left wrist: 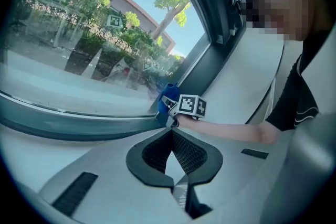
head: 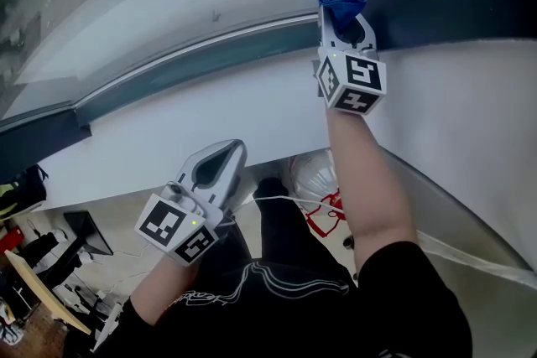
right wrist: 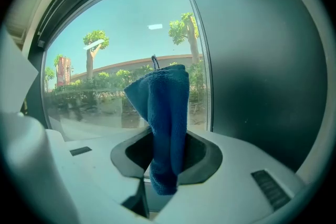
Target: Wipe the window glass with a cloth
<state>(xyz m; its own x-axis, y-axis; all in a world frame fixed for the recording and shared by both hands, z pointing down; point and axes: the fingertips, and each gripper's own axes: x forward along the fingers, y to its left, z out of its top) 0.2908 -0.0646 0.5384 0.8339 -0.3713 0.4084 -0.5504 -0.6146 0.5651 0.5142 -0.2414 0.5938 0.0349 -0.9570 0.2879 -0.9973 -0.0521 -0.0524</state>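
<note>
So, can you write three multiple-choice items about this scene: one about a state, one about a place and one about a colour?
1. The left gripper is:
A. wide open
B. holding a bottle
C. shut and empty

2. Where is the cloth?
A. in the left gripper
B. in the right gripper
C. in neither gripper

3. What colour is the cloth?
A. blue
B. yellow
C. white

Answers:
1 C: in the left gripper view the jaws meet at the tips with nothing between them.
2 B: in the right gripper view the cloth stands clamped between the jaws, in front of the glass.
3 A: it is blue in every view.
</note>
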